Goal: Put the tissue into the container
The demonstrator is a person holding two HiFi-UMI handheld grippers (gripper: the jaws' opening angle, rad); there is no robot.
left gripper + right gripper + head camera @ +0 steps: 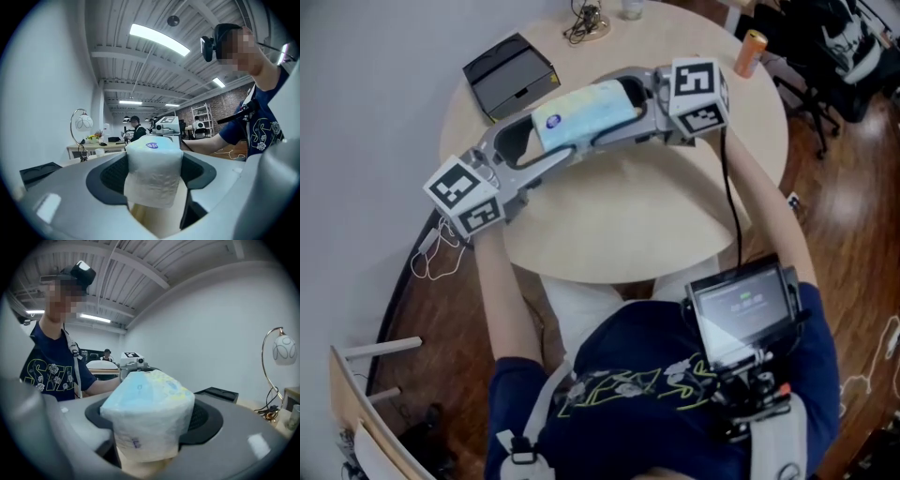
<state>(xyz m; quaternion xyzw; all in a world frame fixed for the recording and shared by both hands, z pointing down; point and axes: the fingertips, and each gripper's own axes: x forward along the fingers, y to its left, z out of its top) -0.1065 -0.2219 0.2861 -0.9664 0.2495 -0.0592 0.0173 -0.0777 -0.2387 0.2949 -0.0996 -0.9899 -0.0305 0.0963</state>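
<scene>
A soft tissue pack (586,112), pale blue and white, hangs above the round table (628,225), held at both ends. My left gripper (539,141) is shut on its left end and my right gripper (636,108) on its right end. In the left gripper view the tissue pack (152,171) fills the gap of the left gripper (153,187), with white tissue showing at its end. The right gripper (150,427) has the tissue pack (147,411) pressed between its dark pads. The black open container (511,73) stands on the table just behind and to the left of the pack.
An orange can (752,52) stands at the table's far right edge. A lamp base with a cable (586,23) and a glass (630,9) are at the back. A black chair (848,56) stands on the wood floor to the right.
</scene>
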